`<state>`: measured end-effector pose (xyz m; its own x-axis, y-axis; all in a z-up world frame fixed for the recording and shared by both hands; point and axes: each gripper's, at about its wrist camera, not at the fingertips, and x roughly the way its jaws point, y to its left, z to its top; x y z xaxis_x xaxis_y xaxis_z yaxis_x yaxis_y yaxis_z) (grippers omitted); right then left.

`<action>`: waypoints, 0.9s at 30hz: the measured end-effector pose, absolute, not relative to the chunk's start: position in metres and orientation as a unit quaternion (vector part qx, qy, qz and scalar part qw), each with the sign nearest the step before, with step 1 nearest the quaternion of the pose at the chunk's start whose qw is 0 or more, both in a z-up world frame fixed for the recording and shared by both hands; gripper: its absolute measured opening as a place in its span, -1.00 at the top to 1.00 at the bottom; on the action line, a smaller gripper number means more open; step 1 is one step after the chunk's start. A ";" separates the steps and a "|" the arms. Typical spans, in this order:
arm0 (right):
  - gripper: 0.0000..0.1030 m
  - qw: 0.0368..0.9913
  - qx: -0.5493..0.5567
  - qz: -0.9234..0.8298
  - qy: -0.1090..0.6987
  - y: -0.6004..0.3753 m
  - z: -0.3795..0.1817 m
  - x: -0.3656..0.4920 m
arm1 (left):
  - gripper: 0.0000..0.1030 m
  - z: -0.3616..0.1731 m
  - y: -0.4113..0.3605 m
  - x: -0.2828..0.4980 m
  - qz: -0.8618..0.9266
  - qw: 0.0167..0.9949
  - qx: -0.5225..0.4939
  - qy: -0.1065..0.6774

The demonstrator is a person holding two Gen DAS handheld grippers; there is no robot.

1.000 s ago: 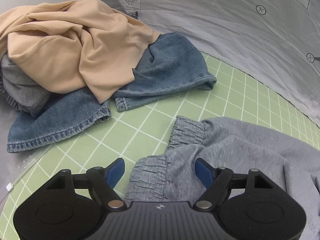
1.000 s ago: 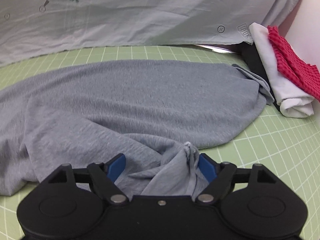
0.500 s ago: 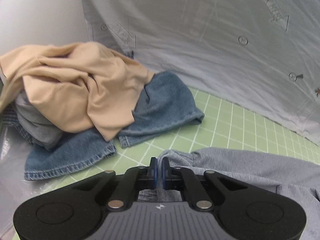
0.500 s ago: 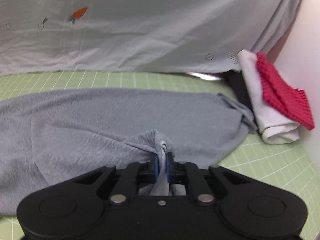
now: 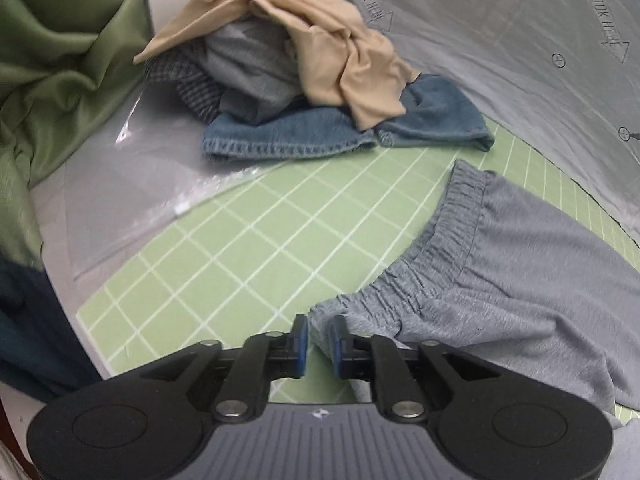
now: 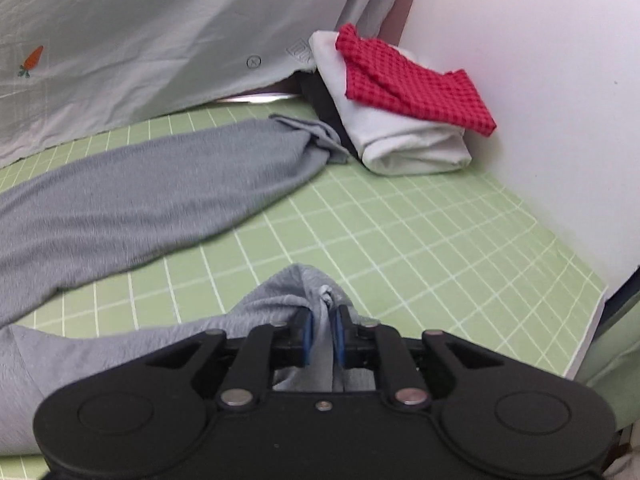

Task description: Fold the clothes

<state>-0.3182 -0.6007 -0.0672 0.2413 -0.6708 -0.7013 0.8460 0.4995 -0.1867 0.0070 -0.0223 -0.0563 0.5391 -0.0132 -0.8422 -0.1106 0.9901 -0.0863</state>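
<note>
Grey sweatpants [image 5: 500, 264] spread across the green grid mat [image 5: 248, 248], waistband toward the left gripper [image 5: 318, 340], a leg cuff at the right gripper [image 6: 322, 330]. Both sets of jaws opening: left narrowly parted at the waistband corner, apparently not pinching; right with bunched cuff fabric between, grip unclear. Best released only once the cloth lies flat, edges aligned, clear of the unfolded pile [image 5: 304, 60]

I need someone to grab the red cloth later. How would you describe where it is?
Find the green grid mat and follow it to the white wall. A folded stack sits there; the red waffle-textured cloth lies on top of the white folded garment, the only red item around.
</note>
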 end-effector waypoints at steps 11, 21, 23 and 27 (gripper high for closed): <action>-0.30 0.816 0.140 -0.449 0.335 -0.585 -0.060 -0.272 | -0.35 -0.052 -0.062 0.046 -0.026 0.883 -0.033 0.467; -0.59 0.810 0.221 -0.421 0.343 -0.594 -0.088 -0.182 | -0.63 -0.088 -0.129 0.153 -0.085 0.870 0.005 0.486; -0.59 0.806 0.218 -0.423 0.353 -0.596 -0.089 -0.166 | -0.63 -0.098 -0.143 0.174 -0.090 0.865 0.008 0.494; -0.59 0.803 0.202 -0.420 0.371 -0.597 -0.090 -0.141 | -0.54 -0.113 -0.168 0.201 -0.099 0.863 0.037 0.493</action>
<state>-0.1411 -0.5969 -0.0902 0.3715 -0.5249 -0.7658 0.8249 0.5651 0.0128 0.2012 -0.1683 -0.1128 0.4934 -0.1354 -0.8592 0.2075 0.9776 -0.0348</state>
